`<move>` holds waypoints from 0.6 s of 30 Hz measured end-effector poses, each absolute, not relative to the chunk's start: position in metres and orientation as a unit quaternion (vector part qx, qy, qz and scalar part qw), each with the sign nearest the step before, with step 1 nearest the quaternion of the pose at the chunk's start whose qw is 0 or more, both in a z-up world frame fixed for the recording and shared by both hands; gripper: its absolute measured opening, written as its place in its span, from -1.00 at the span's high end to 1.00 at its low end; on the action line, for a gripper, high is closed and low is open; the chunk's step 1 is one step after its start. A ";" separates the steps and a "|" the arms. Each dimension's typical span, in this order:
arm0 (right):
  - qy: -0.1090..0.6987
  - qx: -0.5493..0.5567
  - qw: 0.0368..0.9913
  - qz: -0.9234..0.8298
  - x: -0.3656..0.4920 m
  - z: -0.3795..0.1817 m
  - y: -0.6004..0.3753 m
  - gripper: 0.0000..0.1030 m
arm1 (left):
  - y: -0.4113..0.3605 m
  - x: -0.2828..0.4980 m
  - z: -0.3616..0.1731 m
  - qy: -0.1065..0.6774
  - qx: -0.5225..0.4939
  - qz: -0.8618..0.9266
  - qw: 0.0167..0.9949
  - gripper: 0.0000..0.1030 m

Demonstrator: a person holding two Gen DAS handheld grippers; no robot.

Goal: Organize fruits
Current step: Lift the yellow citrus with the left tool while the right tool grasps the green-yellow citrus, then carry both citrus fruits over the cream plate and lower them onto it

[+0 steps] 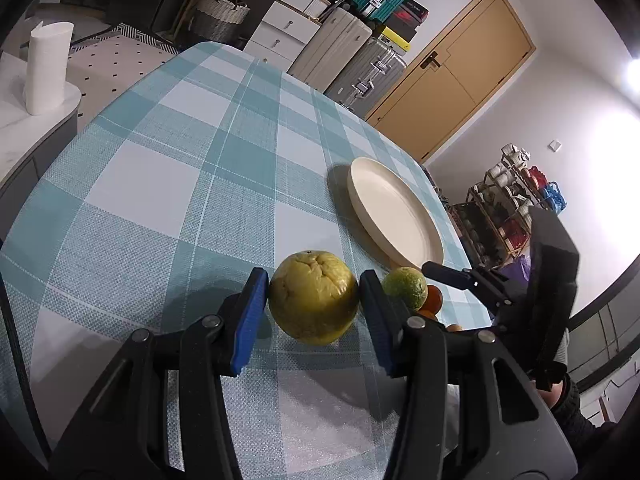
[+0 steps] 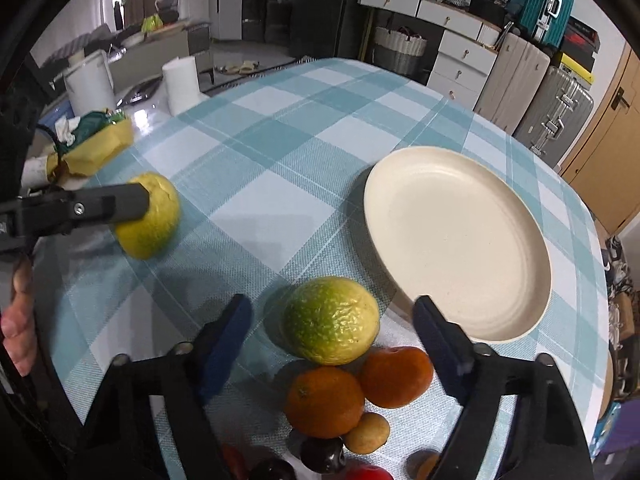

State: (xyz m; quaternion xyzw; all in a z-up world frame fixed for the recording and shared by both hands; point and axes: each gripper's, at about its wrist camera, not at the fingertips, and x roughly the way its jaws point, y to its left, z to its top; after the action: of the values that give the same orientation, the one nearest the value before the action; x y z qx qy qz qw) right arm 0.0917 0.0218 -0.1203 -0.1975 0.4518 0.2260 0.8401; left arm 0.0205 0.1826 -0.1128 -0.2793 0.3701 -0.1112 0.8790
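Blue-padded fingers of the left hand-held gripper flank a yellow fruit on the table. The jaws are spread; whether either pad touches the peel I cannot tell. The fruit is round, puckered and creased at its top, and sits on the checked cloth at 6 o'clock in the left view. Just at 3 o'clock of it, beyond the right-hand pad, a green fruit shows, with an orange partly hidden behind it. At 2 o'clock lies a cream plate, bare inside, and past it the right hand-held gripper enters from 3 o'clock.

The right view shows what the left hides. At 9 o'clock the yellow fruit appears again, blurred, with one dark finger of the left tool against its side. At 6 o'clock the right hand-held gripper stands spread wide, the green fruit between its fingers and clear of both. Its skin is bumpy, green shading to yellow. Nearer the camera, touching it, sit two oranges, a small tan fruit, a dark fruit and red ones at the bottom edge. The plate lies at 2 o'clock, just beside the green fruit.
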 end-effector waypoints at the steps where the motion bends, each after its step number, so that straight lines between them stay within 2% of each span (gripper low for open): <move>1: 0.455 -0.199 0.838 0.226 0.093 -0.122 0.022 -0.48 | 0.183 0.020 -0.113 0.370 -0.280 -0.111 0.879 0.13; 2: 0.457 -0.201 0.836 0.228 0.092 -0.123 0.022 -0.30 | 0.183 0.021 -0.113 0.369 -0.280 -0.111 0.879 0.13; 4: 0.457 -0.210 0.833 0.232 0.092 -0.124 0.024 -0.09 | 0.183 0.022 -0.113 0.370 -0.281 -0.111 0.879 0.13; 11: 0.452 -0.220 0.832 0.236 0.088 -0.123 0.027 -0.08 | 0.180 0.022 -0.111 0.369 -0.280 -0.111 0.879 0.13; 18: 0.434 -0.163 0.849 0.252 0.087 -0.108 0.012 -0.08 | 0.177 0.026 -0.109 0.374 -0.278 -0.115 0.878 0.13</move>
State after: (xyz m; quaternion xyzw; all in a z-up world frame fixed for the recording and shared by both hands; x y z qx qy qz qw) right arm 0.0874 0.0121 -0.1078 -0.1629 0.4341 0.2521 0.8494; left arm 0.0262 0.1768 -0.1093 -0.2777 0.3735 -0.1146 0.8776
